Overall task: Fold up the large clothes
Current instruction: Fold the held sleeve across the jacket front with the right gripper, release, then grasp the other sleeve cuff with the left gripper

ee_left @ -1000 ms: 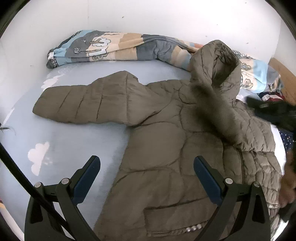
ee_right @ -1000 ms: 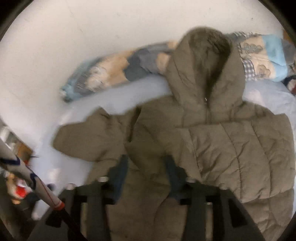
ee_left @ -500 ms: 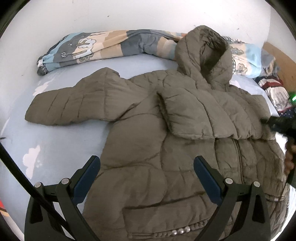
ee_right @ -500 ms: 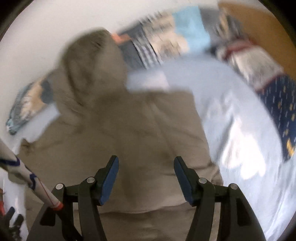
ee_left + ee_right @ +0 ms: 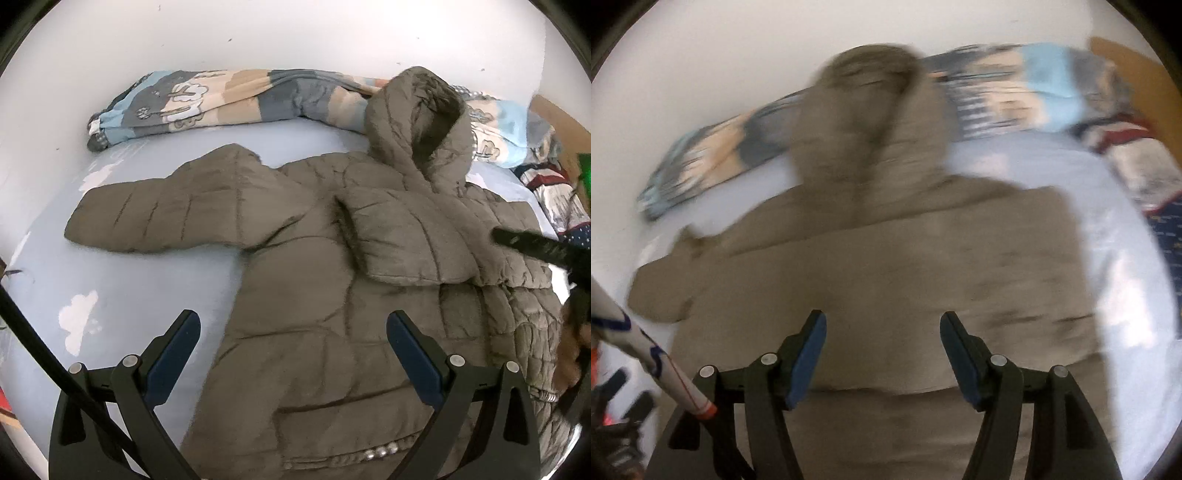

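A large olive-brown quilted hooded jacket (image 5: pixel 332 295) lies front-up on a light blue bed sheet (image 5: pixel 122 288). Its left sleeve (image 5: pixel 166 214) stretches out flat to the left. Its right sleeve (image 5: pixel 406 240) is folded across the chest. The hood (image 5: pixel 417 118) rests at the far end. My left gripper (image 5: pixel 293 332) is open and empty above the jacket's lower left front. My right gripper (image 5: pixel 882 332) is open and empty above the jacket (image 5: pixel 886 266) in the blurred right wrist view; it also shows in the left wrist view (image 5: pixel 532 247) at the right edge.
A rolled patterned blanket (image 5: pixel 229 99) lies along the white wall behind the jacket. More clothes (image 5: pixel 554 192) are piled at the far right. A white pole with blue marks (image 5: pixel 653 362) crosses the lower left of the right wrist view.
The right gripper let go of the right sleeve, which now lies folded across the chest, and pulled back open. The left gripper stayed open and shifted slightly.
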